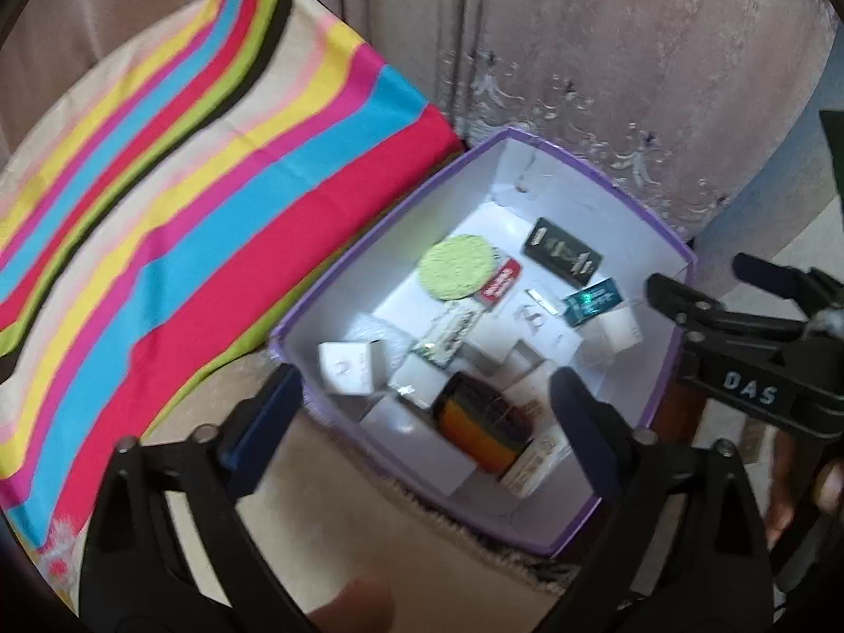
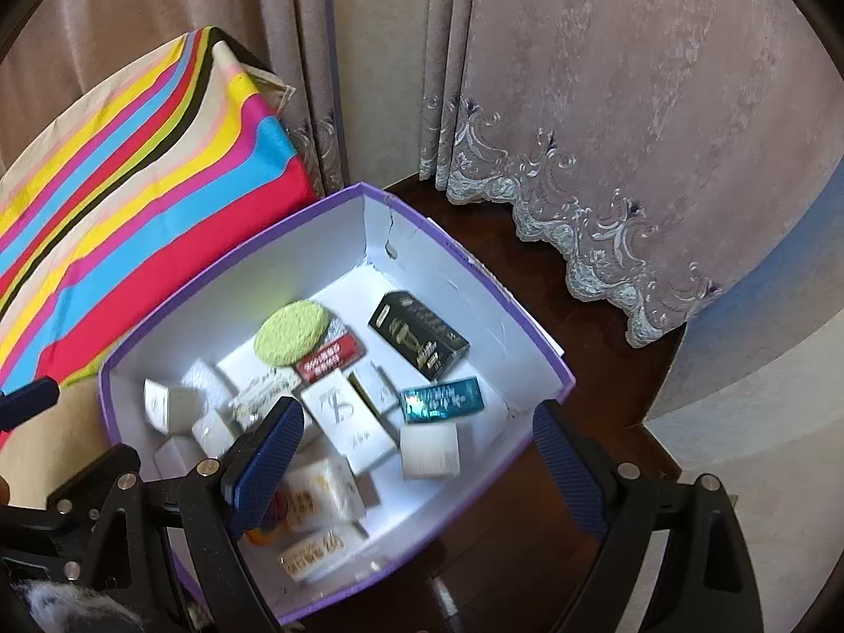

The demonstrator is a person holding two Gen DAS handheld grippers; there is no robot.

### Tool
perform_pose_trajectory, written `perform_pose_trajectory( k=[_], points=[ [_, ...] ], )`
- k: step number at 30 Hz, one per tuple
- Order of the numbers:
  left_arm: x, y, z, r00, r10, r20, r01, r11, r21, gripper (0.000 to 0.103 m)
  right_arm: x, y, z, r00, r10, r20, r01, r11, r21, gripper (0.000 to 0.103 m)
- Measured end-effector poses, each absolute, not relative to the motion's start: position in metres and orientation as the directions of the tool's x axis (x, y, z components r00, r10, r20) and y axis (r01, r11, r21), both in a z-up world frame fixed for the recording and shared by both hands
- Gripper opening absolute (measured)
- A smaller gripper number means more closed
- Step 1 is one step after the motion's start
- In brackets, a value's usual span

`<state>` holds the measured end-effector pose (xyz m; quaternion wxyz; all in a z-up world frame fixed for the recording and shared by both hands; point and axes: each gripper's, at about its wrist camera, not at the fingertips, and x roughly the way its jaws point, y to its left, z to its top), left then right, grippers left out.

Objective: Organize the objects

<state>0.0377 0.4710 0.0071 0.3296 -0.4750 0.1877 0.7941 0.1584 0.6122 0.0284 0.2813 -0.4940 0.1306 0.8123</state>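
Observation:
A purple box with a white inside (image 1: 680,264) (image 2: 364,192) sits on the floor and holds several small packages. Among them are a green round pad (image 1: 456,266) (image 2: 290,332), a black carton (image 1: 562,250) (image 2: 419,335), a teal packet (image 1: 591,306) (image 2: 440,398), a red packet (image 1: 501,279) (image 2: 327,358), white cartons (image 2: 348,416) and a rainbow-striped item (image 1: 480,422). My left gripper (image 1: 422,422) is open and empty above the box's near left corner. My right gripper (image 2: 416,467) is open and empty above the box's near side; it also shows in the left wrist view (image 1: 707,285).
A table with a bright striped cloth (image 1: 184,200) (image 2: 132,169) stands left of the box. Pink embroidered curtains (image 1: 606,53) (image 2: 606,105) hang behind. Dark wooden floor (image 2: 596,327) lies right of the box, pale carpet (image 1: 316,501) under its near side.

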Motion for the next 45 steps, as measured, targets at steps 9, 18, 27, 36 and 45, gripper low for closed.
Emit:
perform_pose_trajectory(
  k=[9,18,27,36,45],
  points=[
    [0.056,0.443,0.019,-0.325,0.426,-0.844,-0.703,-0.706,-0.086,0.099,0.18,0.585,0.043,-0.369,0.346,-0.863,-0.59,-0.804,-0.07,0.09],
    [0.053,0.445,0.01,-0.309,0.43,-0.848,-0.699,-0.707,-0.104,0.1,0.178,0.582,0.042,-0.369,0.369,-0.853,-0.606,-0.791,-0.08,0.09],
    [0.052,0.448,0.008,-0.32,0.416,-0.851,-0.706,-0.703,-0.078,0.103,0.178,0.583,0.038,-0.371,0.363,-0.855,-0.604,-0.793,-0.075,0.09],
    [0.052,0.452,0.005,-0.276,0.428,-0.86,-0.717,-0.688,-0.112,0.103,0.179,0.584,0.037,-0.371,0.365,-0.854,-0.606,-0.792,-0.076,0.09],
    [0.053,0.453,0.012,-0.281,0.481,-0.831,-0.72,-0.678,-0.148,0.103,0.18,0.583,0.034,-0.368,0.359,-0.858,-0.609,-0.79,-0.07,0.09]
  ],
)
